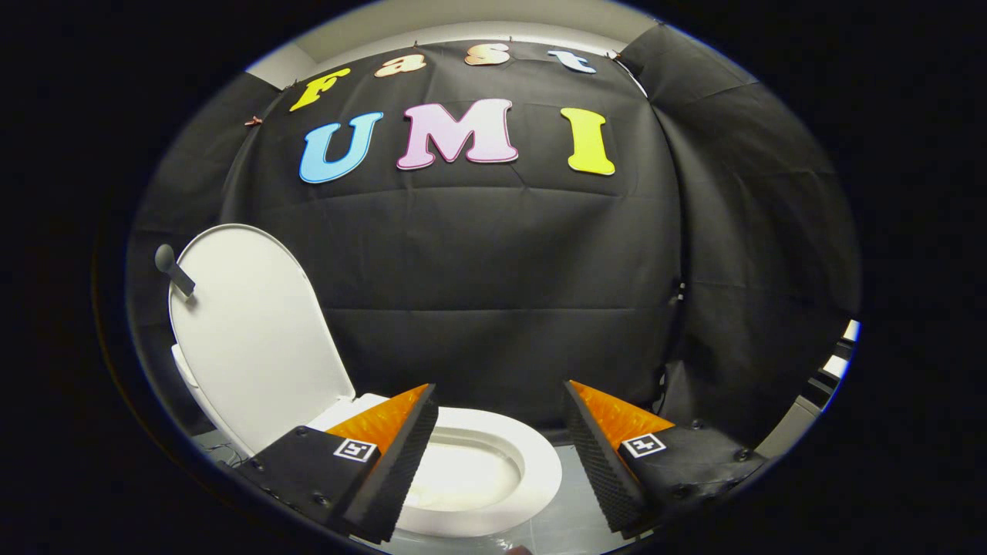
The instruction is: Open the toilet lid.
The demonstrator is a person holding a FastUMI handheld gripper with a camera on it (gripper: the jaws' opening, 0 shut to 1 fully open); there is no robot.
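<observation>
The white plastic oval toilet lid [258,339] stands raised, nearly upright, at the far left, leaning back from its hinge behind the left finger. A short dark grey knobbed handle [171,267] sticks out from its upper left edge. To its right the white ring-shaped toilet seat [532,462] lies flat on the pale bowl [463,478], which is open to view between and just beyond the fingers.

The gripper [501,455] holds nothing: its two black ribbed fingers [393,470] with orange backs are spread wide, with the seat and bowl showing in the gap. Neither finger touches the lid; the left one sits near its lower edge but apart from it.

Judged from how things lie, the opening itself looks done, since the lid is up and resting back without support. What remains is likely only to draw the tool clear, and that calls for keeping the left finger off the lid's lower edge so it is not knocked forward.

The toilet stands on a grey tiled floor [570,516]. Black cloth walls [493,277] close the booth behind and to the right, with a pale ceiling strip [463,23] above.
</observation>
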